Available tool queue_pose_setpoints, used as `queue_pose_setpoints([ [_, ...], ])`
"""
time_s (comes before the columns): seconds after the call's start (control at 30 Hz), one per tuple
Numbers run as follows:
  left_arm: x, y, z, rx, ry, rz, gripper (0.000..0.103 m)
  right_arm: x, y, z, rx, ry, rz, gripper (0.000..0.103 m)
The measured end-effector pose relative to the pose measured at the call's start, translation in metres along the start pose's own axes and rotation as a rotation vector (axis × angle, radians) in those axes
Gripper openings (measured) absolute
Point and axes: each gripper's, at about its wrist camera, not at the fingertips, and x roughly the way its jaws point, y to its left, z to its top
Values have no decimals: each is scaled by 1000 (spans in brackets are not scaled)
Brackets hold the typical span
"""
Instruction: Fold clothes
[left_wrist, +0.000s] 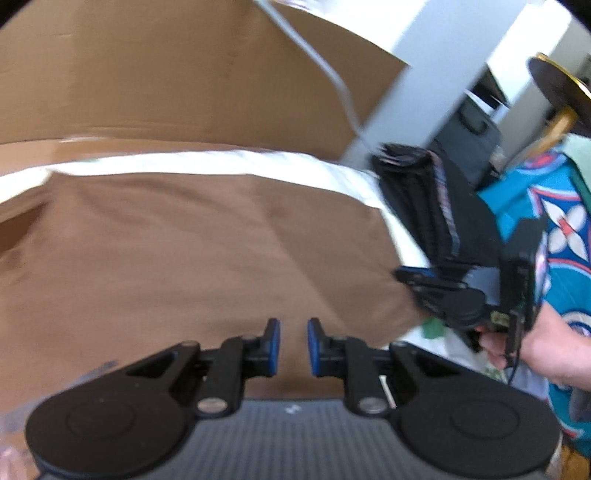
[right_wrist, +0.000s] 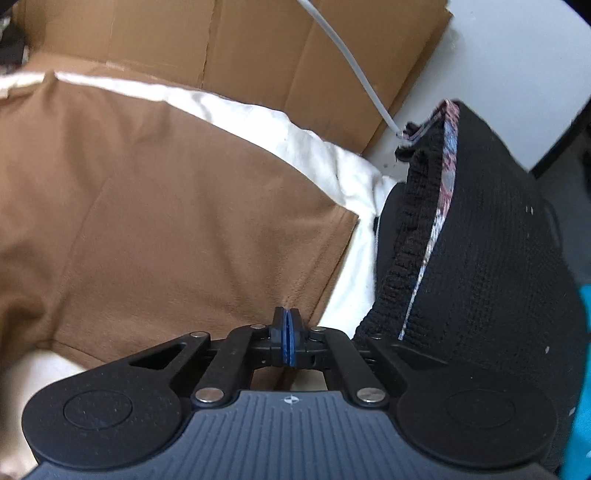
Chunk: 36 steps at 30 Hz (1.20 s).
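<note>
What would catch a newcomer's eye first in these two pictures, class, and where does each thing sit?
The big brown cloth fills the middle, spread over a white sheet with cardboard standing behind. To its right is a black knitted garment. The right gripper is shut at the brown cloth's near edge, while the left gripper is open above it.

Brown garment (right_wrist: 166, 206): soft matt cloth. Black garment (right_wrist: 491, 258): coarse ribbed knit. Backing (right_wrist: 258, 48): matt corrugated cardboard.
</note>
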Motion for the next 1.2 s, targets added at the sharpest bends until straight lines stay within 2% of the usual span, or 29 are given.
queue_pose_setpoints([
  [0.1, -31, 15, -6, -36, -20, 73, 16, -6, 4, 2, -13, 0, -39, 5],
  [0.23, -72, 36, -14, -84, -46, 171, 17, -18, -8, 8, 93, 26, 66, 6],
  [0.37, -113, 56, -22, -133, -72, 268, 19, -36, -14, 9, 141, 33, 114, 6],
  [0.47, -144, 71, -29, -169, -91, 342, 27, -57, -18, 15, 163, 16, 137, 6],
  [0.57, -178, 79, -35, -191, -101, 400, 27, -86, -20, 28, 160, -12, 179, 9],
  [0.63, -202, 77, -41, -228, -109, 409, 28, -108, -23, 38, 160, -33, 210, 9],
  [0.7, -226, 72, -45, -263, -114, 414, 28, -133, -29, 49, 174, -57, 260, 15],
  [0.77, -248, 65, -49, -275, -115, 426, 28, -161, -38, 60, 195, -84, 357, 32],
  [0.83, -271, 56, -50, -280, -117, 437, 29, -191, -44, 71, 189, -111, 418, 40],
  [0.9, -293, 47, -51, -284, -128, 438, 32, -221, -48, 82, 167, -136, 450, 40],
  [1.0, -323, 30, -51, -271, -147, 433, 40, -264, -54, 94, 150, -160, 475, 46],
  [1.07, -341, 19, -51, -260, -163, 431, 54, -294, -58, 102, 143, -178, 487, 62],
  [1.2, -378, 0, -52, -257, -189, 446, 69, -345, -71, 116, 145, -188, 501, 75],
])
